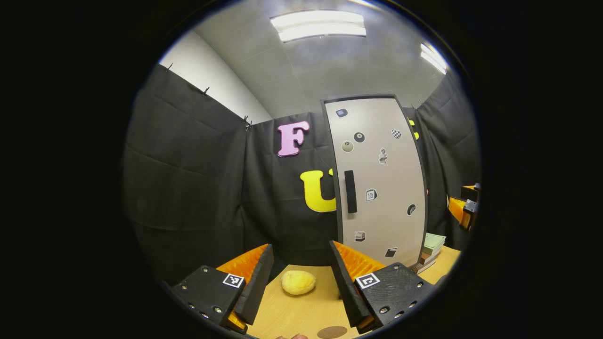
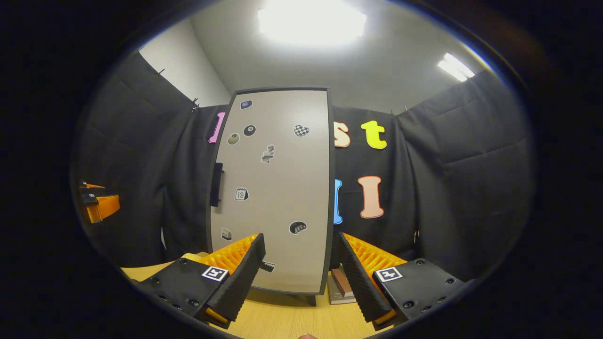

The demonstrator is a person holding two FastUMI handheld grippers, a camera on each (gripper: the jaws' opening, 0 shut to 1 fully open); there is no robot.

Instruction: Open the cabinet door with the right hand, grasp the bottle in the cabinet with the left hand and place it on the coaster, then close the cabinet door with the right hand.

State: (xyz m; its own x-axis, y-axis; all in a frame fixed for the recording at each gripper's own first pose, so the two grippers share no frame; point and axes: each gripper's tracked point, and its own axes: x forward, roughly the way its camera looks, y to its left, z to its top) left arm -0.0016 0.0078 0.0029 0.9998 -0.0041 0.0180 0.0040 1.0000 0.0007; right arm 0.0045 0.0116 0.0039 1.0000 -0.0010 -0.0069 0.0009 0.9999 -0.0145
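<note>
A tall cabinet with a pale grey door (image 1: 381, 183) (image 2: 273, 188) stands shut at the back of the wooden table; small stickers dot the door. Its black handle (image 1: 350, 191) (image 2: 216, 184) runs down the door's left edge. My left gripper (image 1: 301, 263) is open above the table, short of the cabinet and to its left. My right gripper (image 2: 301, 256) is open too, facing the lower part of the door, apart from it. A round brown coaster (image 1: 332, 332) lies on the table just below the left gripper. The right gripper (image 1: 464, 207) shows at the right edge of the left gripper view, the left gripper (image 2: 96, 202) at the left edge of the right gripper view.
A yellow sponge-like lump (image 1: 298, 282) lies on the table (image 1: 301, 310) between my left fingers' line of sight. A stack of books (image 1: 429, 249) (image 2: 341, 285) sits to the right of the cabinet's foot. Black cloth walls close in the booth.
</note>
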